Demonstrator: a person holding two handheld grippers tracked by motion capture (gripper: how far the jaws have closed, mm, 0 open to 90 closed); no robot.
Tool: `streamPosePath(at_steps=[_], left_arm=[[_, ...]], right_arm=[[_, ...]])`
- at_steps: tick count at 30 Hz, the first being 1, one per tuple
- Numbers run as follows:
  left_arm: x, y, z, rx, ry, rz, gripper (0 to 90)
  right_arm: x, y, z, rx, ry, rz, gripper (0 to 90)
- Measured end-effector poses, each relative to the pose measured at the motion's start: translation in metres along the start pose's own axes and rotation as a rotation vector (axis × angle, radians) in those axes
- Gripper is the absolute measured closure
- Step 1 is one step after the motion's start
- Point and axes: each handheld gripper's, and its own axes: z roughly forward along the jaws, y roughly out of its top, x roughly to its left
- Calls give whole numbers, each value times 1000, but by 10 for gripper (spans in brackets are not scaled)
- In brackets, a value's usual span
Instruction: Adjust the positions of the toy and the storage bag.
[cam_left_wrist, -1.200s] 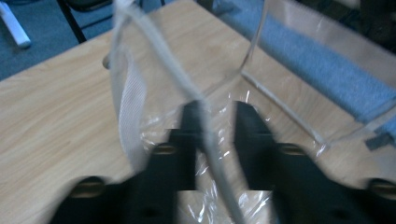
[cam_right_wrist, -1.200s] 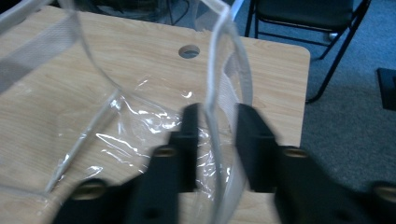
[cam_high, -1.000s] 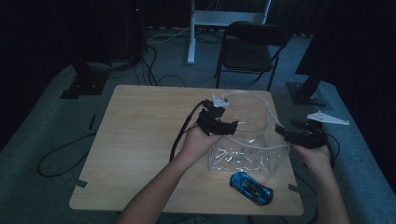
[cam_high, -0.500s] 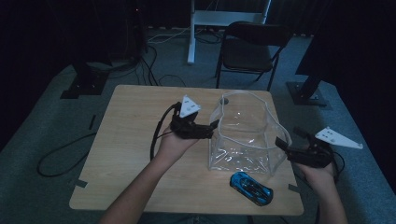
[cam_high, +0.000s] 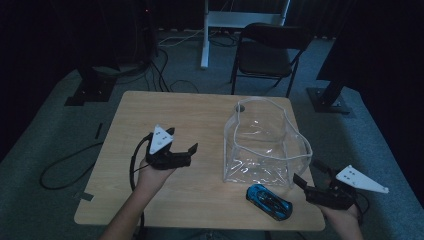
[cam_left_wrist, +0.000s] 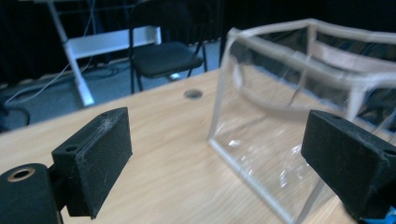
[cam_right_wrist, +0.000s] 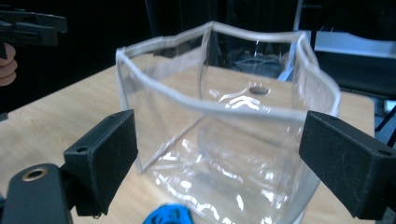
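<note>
A clear plastic pouch (cam_high: 265, 145) stands upright with its mouth open on the right half of the wooden table (cam_high: 165, 107). Nothing shows inside it. A blue toy car (cam_high: 269, 201) lies on the table just in front of the pouch. My left gripper (cam_high: 182, 142) hovers open, left of the pouch and apart from it, jaws pointing at it. My right gripper (cam_high: 310, 174) is open at the table's front right corner, close to the car. The left gripper view has the pouch (cam_left_wrist: 299, 93) beyond the wide jaws. In the right gripper view the pouch (cam_right_wrist: 224, 126) and the car (cam_right_wrist: 170, 214) sit between the spread jaws.
A black folding chair (cam_high: 270, 50) and a white desk frame (cam_high: 240, 20) stand beyond the far edge. Cables (cam_high: 65, 165) trail on the carpet to the left. A small round hole (cam_high: 240, 107) sits near the table's far edge behind the pouch.
Both grippers have let go of the pouch and drawn back, the left one leftward and the right one toward the front right corner. The pouch now stands open by itself.
</note>
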Motion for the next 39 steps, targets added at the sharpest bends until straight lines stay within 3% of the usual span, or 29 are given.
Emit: streamPosePath(at_steps=[5, 10, 12, 15, 17, 20, 24, 29, 33, 39], left_arm=[[19, -35, -16, 17, 22, -52, 92], [32, -71, -31, 19, 78, -48, 92], [37, -83, -35, 37, 90, -80, 92], [40, -101, -42, 23, 114, -126, 92], [42, -113, -45, 29, 138, -136, 92], [46, -129, -48, 53, 139, -180, 92], [49, -136, -49, 81, 143, -189, 92], [54, -139, -48, 75, 132, -229, 92], [57, -141, -48, 72, 133, -244, 92], [63, -144, -50, 71, 127, -281, 92]], right_arm=[[6, -26, 5, 49, 4, 6, 107], [8, -55, 22, 137, 55, 15, 105], [10, -65, 31, 184, 64, -11, 105], [8, -78, 45, 268, 69, -37, 105], [7, -86, 56, 315, 96, -42, 105], [6, -93, 69, 363, 122, -57, 105], [12, -96, 85, 446, 158, -99, 105], [21, -97, 104, 575, 188, -203, 105], [24, -99, 115, 638, 214, -224, 105], [24, -102, 121, 697, 205, -241, 106]])
